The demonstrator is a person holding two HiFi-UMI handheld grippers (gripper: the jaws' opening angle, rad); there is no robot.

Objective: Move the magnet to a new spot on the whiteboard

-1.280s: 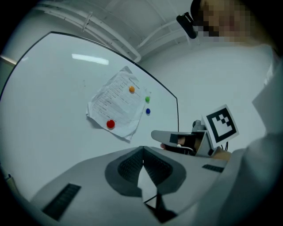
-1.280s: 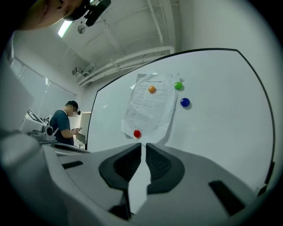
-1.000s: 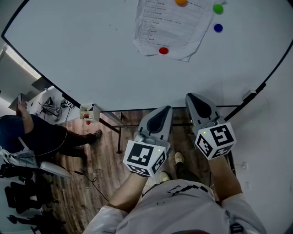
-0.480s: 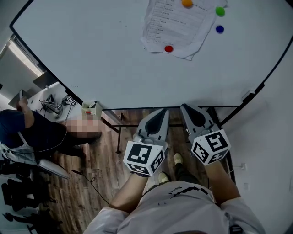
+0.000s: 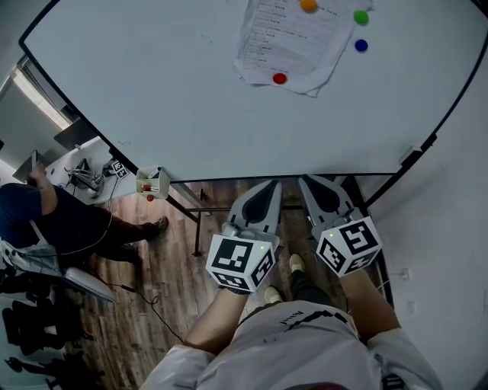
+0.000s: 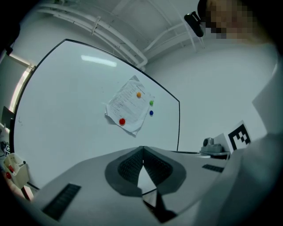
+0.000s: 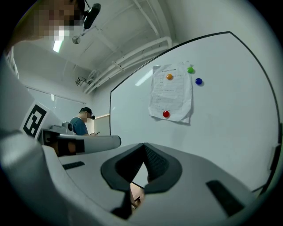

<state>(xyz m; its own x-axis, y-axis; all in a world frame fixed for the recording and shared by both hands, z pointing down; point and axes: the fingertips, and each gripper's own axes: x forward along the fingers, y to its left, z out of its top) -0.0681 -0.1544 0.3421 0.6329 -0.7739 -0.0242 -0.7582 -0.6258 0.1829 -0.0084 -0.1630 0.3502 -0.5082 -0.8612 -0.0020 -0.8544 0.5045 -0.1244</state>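
Note:
A large whiteboard (image 5: 191, 91) stands in front of me. A printed sheet (image 5: 290, 42) hangs on it under a red magnet (image 5: 279, 78) and an orange magnet (image 5: 307, 4). A green magnet (image 5: 361, 16) and a blue magnet (image 5: 361, 45) sit on the bare board to the right of the sheet. My left gripper (image 5: 268, 187) and right gripper (image 5: 314, 183) are side by side well below the magnets, level, both shut and empty. The left gripper view shows the closed jaw tips (image 6: 142, 148) under the red magnet (image 6: 122, 121). In the right gripper view the red magnet (image 7: 166, 114) is above the shut jaws (image 7: 144, 145).
A small box of markers (image 5: 150, 183) hangs at the board's lower left edge. A person (image 5: 46, 221) sits by a cluttered desk (image 5: 84, 179) on the left. Wooden floor (image 5: 175, 259) and the board's stand (image 5: 200, 221) lie below. A black clip (image 5: 409, 156) sits on the board's right frame.
Both grippers have drawn slightly back and down from the board. The right one shifted left, closer to the left one. Both stayed shut.

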